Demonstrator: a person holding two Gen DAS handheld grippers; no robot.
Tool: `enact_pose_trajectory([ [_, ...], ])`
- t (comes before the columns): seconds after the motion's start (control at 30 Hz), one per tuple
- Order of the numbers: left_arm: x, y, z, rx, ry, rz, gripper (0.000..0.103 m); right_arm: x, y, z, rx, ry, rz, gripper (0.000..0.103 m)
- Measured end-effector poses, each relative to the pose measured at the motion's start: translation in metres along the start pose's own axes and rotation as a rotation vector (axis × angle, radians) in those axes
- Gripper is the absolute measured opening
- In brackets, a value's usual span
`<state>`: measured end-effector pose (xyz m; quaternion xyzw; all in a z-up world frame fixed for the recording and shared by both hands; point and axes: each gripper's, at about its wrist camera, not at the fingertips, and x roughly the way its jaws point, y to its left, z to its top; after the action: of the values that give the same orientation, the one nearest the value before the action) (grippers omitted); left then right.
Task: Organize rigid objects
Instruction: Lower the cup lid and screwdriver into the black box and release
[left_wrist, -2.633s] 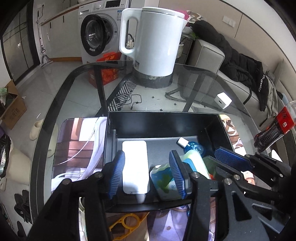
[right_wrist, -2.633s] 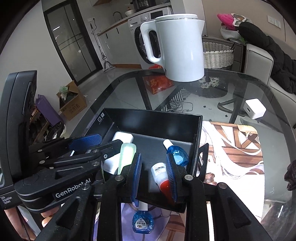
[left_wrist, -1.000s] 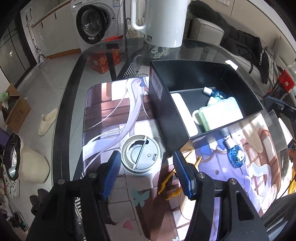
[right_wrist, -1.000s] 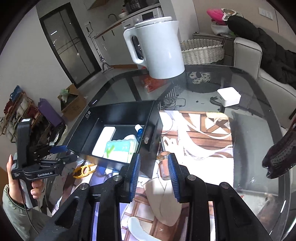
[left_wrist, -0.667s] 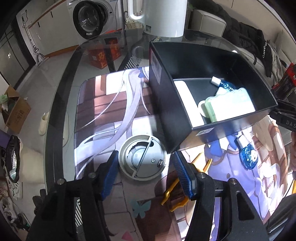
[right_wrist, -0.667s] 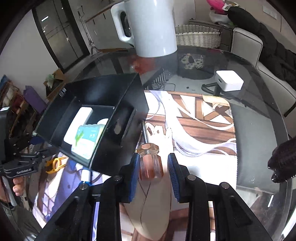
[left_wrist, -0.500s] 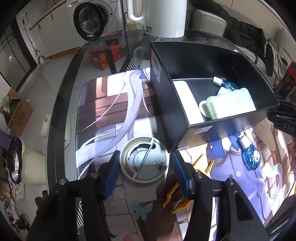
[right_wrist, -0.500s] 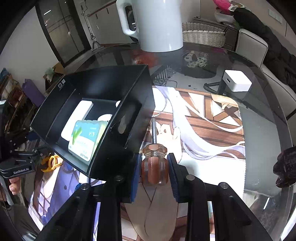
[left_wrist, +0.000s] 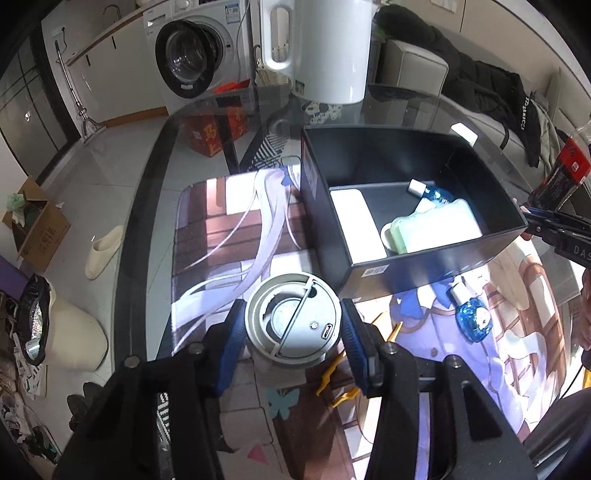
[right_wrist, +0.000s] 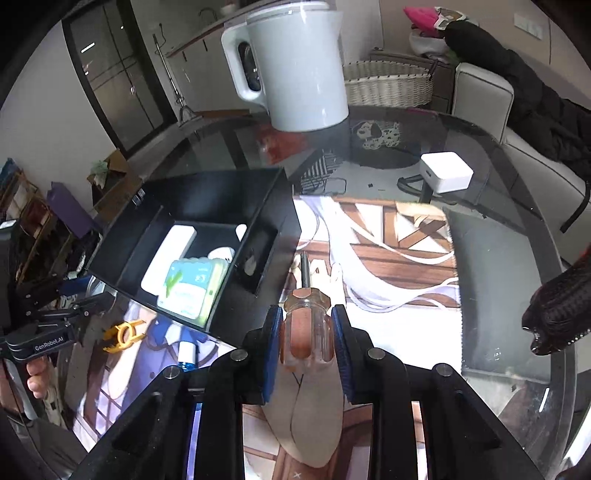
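Right tool (right_wrist: 306, 334), its blue pads pressed on either side of the amber handle of a screwdriver (right_wrist: 304, 325), grips that handle near the collar; the steel shaft runs straight ahead, away from the tool, along the printed mat (right_wrist: 388, 258) on the glass tabletop (right_wrist: 517, 236). Just to the left of the shaft stands the black box (right_wrist: 258, 273), so the coming carry is judged to go up and leftward over its near wall. Left tool (left_wrist: 293, 334), its jaws closing around a round grey lid-like device (left_wrist: 293, 325), has the pads at or close to its rim; the box corner (left_wrist: 347, 273) lies just ahead and to the right of it.
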<state>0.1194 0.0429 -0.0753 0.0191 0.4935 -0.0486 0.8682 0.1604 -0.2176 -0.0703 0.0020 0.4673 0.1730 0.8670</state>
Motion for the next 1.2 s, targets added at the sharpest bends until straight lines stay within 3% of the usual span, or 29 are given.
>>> enact_pose_trajectory([
  [0.27, -0.054, 0.004, 0.004, -0.024, -0.163, -0.013, 0.048, -0.049, 0.026, 0.003, -0.069, -0.16, -0.018, 0.027],
  [0.43, -0.087, -0.004, 0.005, -0.039, -0.342, -0.025, 0.048, -0.082, 0.057, 0.001, -0.165, -0.323, -0.005, 0.027],
  [0.6, -0.108, -0.014, 0.004, -0.052, -0.48, -0.025, 0.048, -0.111, 0.078, -0.005, -0.207, -0.49, 0.061, 0.027],
  [0.77, -0.12, -0.021, 0.005, -0.053, -0.598, -0.021, 0.048, -0.122, 0.09, -0.002, -0.189, -0.574, 0.087, 0.027],
  [0.9, -0.126, -0.023, 0.011, -0.059, -0.635, -0.04, 0.049, -0.125, 0.098, 0.001, -0.188, -0.602, 0.083, 0.027],
  [1.2, -0.118, -0.026, 0.024, -0.075, -0.637, -0.042, 0.049, -0.119, 0.099, 0.01, -0.17, -0.606, 0.076, 0.027],
])
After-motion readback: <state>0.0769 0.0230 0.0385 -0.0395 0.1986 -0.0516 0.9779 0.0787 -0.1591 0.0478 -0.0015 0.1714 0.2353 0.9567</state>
